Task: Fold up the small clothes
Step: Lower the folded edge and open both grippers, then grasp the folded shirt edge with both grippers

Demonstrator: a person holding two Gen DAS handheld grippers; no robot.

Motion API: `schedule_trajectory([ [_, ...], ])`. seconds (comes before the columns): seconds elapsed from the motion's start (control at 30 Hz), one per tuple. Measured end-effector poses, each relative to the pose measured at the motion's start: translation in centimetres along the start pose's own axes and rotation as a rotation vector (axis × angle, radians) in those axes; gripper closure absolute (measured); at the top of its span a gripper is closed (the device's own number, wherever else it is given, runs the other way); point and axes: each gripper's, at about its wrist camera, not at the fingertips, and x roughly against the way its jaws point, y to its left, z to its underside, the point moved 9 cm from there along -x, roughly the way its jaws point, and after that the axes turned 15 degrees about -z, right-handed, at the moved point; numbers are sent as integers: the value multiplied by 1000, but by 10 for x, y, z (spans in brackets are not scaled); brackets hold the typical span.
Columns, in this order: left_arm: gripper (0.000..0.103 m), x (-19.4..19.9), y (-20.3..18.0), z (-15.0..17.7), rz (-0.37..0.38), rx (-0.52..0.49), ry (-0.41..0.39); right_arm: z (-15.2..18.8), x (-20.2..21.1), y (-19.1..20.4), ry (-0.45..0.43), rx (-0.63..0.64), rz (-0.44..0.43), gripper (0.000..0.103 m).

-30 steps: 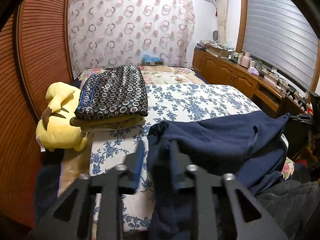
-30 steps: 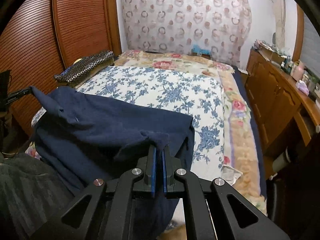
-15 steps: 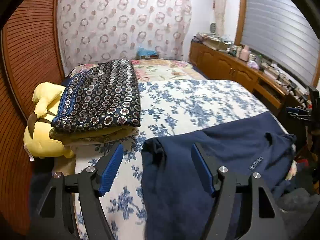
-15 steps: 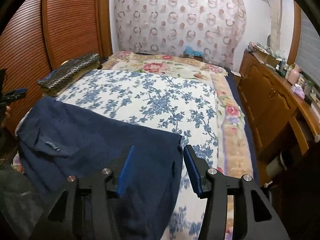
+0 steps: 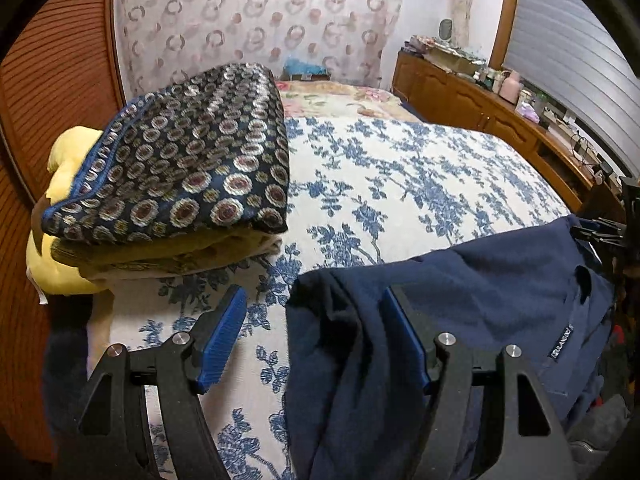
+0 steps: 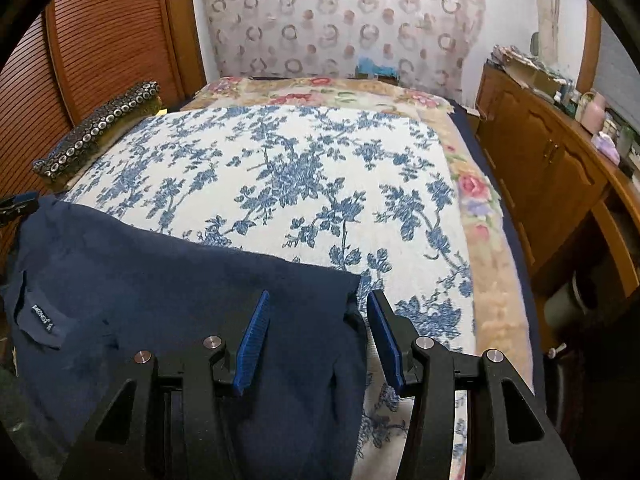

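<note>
- Blue-flowered bedspread (image 5: 400, 184) fills the left wrist view, with a folded patterned blanket (image 5: 188, 160) on a yellow plush toy (image 5: 64, 208) at the far left. The navy garment (image 5: 500, 300) lies on the bed's near edge, running from the left gripper (image 5: 312, 336) away to the right; its left corner sits between the spread jaws, loose, against the right pad only.
- Against a second ago: the jaws were pinched on this corner with the cloth lifted; they have just been opening, and the garment now lies flat.
- Bedspread (image 6: 300, 168) again in the right wrist view, a wooden cabinet (image 6: 540, 152) at right. The navy garment (image 6: 160, 300) stretches leftward from the right gripper (image 6: 316, 336), its right corner between half-open jaws, unpinched.
- Earlier these jaws were clamped on it; they too have just been opening. Each hand is nearest its own corner for the next regrasp.
</note>
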Motion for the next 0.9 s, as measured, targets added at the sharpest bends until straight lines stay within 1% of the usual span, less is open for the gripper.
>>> schedule_trajectory([
  [0.07, 32, -5, -2, 3, 1, -6, 15, 4, -4, -1, 18, -4, 2, 51],
  [0.1, 32, -8, -3, 6, 3, -6, 24, 5, -5, 0, 15, -2, 4, 47],
  [0.3, 31, -21, -3, 15, 14, -2, 69, 7, 0, -4, -9, -13, 20, 37],
  [0.47, 26, -23, -6, 17, -4, -22, 55, 9, 0, -6, -6, -23, 28, 31],
  [0.57, 25, -23, -7, 17, -15, -31, 51, 9, -2, -6, 5, -23, 30, 30],
  [0.73, 24, -24, -8, 16, -17, -36, 51, 8, -2, -9, 47, -71, 47, 30],
  [0.8, 24, -24, -7, 16, -19, -38, 51, 9, -1, -7, 49, -73, 35, 30],
  [0.9, 24, -24, -6, 16, -19, -38, 51, 9, -2, -7, 55, -68, 45, 30],
])
